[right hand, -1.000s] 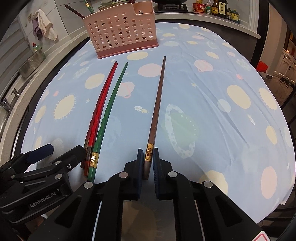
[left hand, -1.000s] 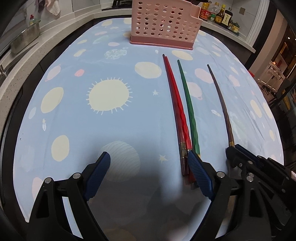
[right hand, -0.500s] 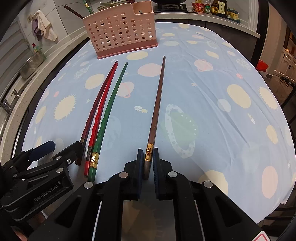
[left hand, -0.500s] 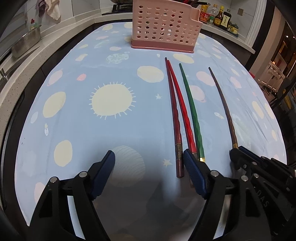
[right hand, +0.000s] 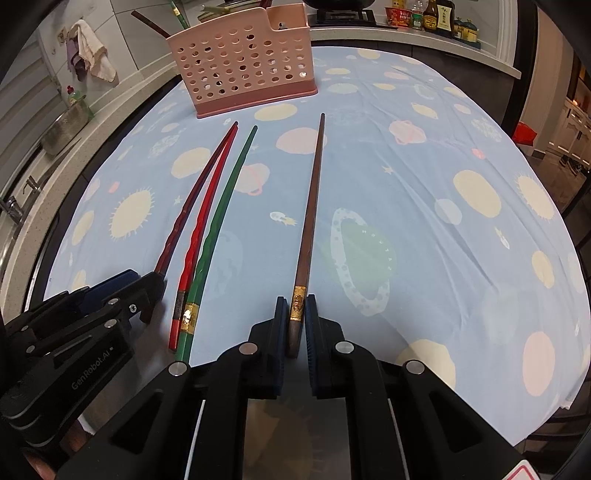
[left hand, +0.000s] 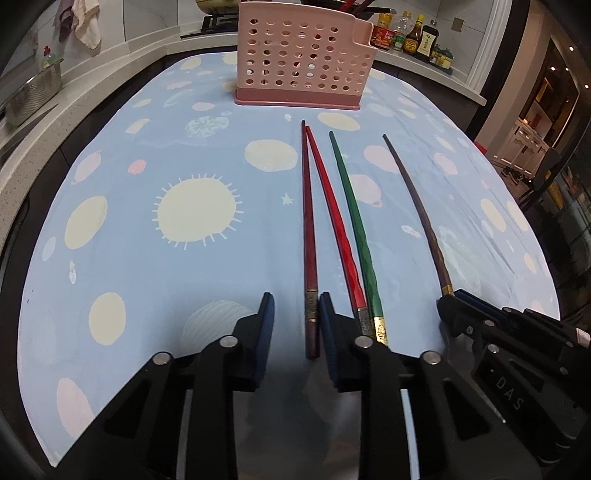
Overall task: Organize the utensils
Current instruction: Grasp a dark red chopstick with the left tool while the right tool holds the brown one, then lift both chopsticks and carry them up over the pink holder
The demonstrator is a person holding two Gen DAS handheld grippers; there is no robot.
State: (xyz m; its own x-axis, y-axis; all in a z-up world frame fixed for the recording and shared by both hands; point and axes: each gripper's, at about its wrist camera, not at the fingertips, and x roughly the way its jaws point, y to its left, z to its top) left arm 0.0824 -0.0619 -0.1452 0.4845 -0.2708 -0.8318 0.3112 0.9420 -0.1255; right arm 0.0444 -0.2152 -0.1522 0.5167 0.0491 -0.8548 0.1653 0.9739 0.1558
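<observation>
Four chopsticks lie on the blue planet-print cloth, tips toward a pink perforated basket (left hand: 299,62) (right hand: 240,74). My left gripper (left hand: 295,317) straddles the thick end of the dark red chopstick (left hand: 308,221). Its jaws are closing, and a gap still shows between the left pad and the stick. Just right of it lie the bright red chopstick (left hand: 334,221) and the green chopstick (left hand: 356,221). My right gripper (right hand: 295,317) is shut on the gold-banded end of the brown chopstick (right hand: 312,199), which rests on the cloth. The left gripper (right hand: 147,288) shows at the left of the right wrist view.
Several chopsticks (right hand: 155,24) stick out of the basket's top. Sauce bottles (left hand: 406,35) line the back counter. A metal strainer (left hand: 29,92) sits on the left counter, with a rag (left hand: 86,26) hanging above. The cloth's near edge lies just behind both grippers.
The left jaws have narrowed from wide apart to close around the dark red chopstick, which has parted leftward from the bright red one. The right gripper and brown chopstick have not moved.
</observation>
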